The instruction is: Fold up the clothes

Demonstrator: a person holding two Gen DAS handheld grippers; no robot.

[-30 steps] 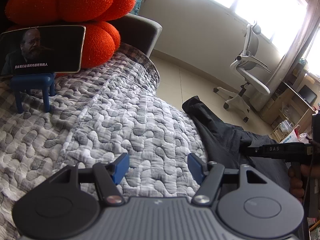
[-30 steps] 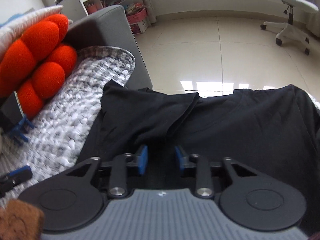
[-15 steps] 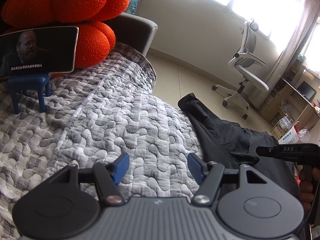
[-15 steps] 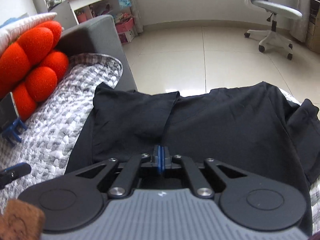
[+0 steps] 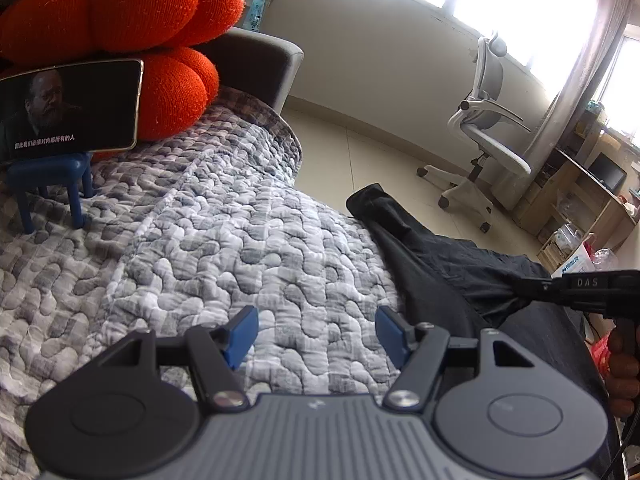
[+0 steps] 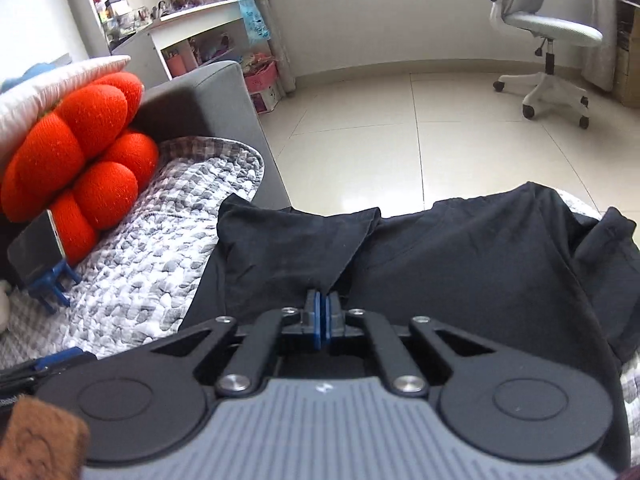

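One grey quilt (image 5: pixel 200 240), tiled floor (image 6: pixel 400 148), office chair (image 6: pixel 548 32)

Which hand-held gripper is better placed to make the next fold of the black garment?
Right: the right hand-held gripper is shut on the black garment. The left hand-held gripper is open over the quilt.

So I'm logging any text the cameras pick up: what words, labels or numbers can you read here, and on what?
"DAS": white letters on the right gripper, seen from the left wrist view.
Phone on the blue stand: one line of white Chinese subtitles, too small to read surely.
Blue-and-white box by the desk: blue print, too blurred.
Shelf items in the right wrist view: nothing readable.
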